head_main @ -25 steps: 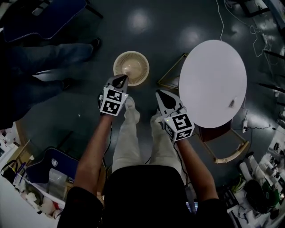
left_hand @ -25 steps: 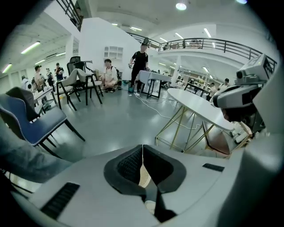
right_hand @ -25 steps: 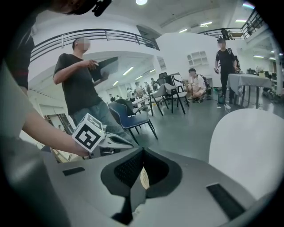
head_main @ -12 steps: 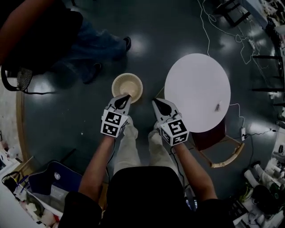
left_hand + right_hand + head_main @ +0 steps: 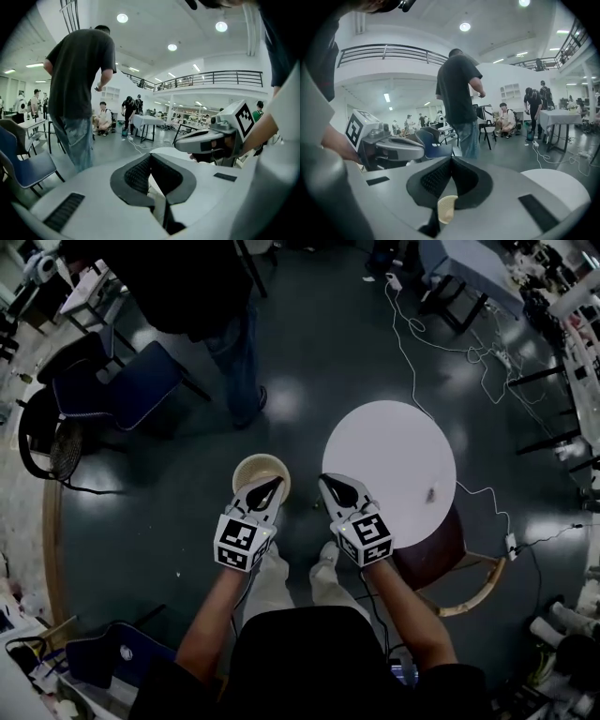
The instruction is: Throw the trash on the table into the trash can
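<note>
Trash can (image 5: 240,474), beige basket: where was it logged? — clerk
It stood on the dark floor (image 5: 309,362) just beside the round white table (image 5: 384,451), partly hidden by the left gripper (image 5: 274,482). Against the earlier pictures, can and table both showed smaller and farther below, and the two grippers had lifted away from the can. — checker
Grippers, condition? — clerk
Left gripper: jaws pressed together, nothing between them. Right gripper (image 5: 325,480): the same, together and empty; only the can far below showed in the slit under its pads. — checker
Trash remaining? — clerk
One small dark bit (image 5: 430,494) lay near the table's right edge, unmoved from before and too small to identify. — checker
Reading? — clerk
The drop was judged complete. If that bit was trash, one more fetch was owed. — checker
</note>
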`<state>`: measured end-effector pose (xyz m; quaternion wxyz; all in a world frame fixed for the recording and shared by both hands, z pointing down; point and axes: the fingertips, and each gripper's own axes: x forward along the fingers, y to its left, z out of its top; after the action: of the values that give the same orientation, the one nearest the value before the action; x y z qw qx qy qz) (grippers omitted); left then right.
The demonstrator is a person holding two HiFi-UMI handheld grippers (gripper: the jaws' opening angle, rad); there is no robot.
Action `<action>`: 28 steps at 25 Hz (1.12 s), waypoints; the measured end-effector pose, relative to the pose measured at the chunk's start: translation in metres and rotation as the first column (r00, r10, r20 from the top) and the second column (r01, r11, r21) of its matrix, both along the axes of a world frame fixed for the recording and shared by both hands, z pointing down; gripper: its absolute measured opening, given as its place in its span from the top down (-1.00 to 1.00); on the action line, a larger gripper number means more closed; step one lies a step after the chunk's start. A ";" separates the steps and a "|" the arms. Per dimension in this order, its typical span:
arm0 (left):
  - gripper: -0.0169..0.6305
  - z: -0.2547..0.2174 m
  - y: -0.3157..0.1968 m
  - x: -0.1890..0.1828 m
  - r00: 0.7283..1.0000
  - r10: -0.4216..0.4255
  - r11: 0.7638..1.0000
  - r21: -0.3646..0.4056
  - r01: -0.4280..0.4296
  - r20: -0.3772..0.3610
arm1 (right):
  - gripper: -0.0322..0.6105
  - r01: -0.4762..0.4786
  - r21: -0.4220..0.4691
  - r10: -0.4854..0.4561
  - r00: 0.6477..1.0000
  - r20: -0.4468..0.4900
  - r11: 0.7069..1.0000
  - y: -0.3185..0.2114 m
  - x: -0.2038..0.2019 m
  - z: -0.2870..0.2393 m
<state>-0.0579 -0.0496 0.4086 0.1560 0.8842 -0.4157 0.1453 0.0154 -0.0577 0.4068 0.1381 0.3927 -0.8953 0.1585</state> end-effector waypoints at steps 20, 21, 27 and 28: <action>0.90 -0.153 0.020 0.120 0.994 0.104 0.965 0.246 -0.095 -0.026 | 0.85 -0.099 0.224 0.086 0.994 0.066 0.969 0.024 0.115 -0.146; 0.90 -0.155 0.020 0.126 0.994 0.108 0.962 0.253 -0.101 -0.014 | 0.85 -0.105 0.231 0.091 0.993 0.071 0.967 0.025 0.121 -0.151; 0.90 -0.169 0.024 0.166 0.987 0.154 0.947 0.291 -0.135 -0.045 | 0.85 -0.151 0.240 0.136 0.988 0.077 0.959 0.035 0.160 -0.153; 0.90 -0.169 0.025 0.174 0.986 0.162 0.945 0.293 -0.143 -0.044 | 0.85 -0.160 0.237 0.146 0.986 0.076 0.958 0.036 0.169 -0.150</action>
<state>0.1157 -0.0242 0.2398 0.0276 0.9313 -0.3573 0.0648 0.1845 -0.0213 0.2564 0.0504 0.4701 -0.8784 0.0697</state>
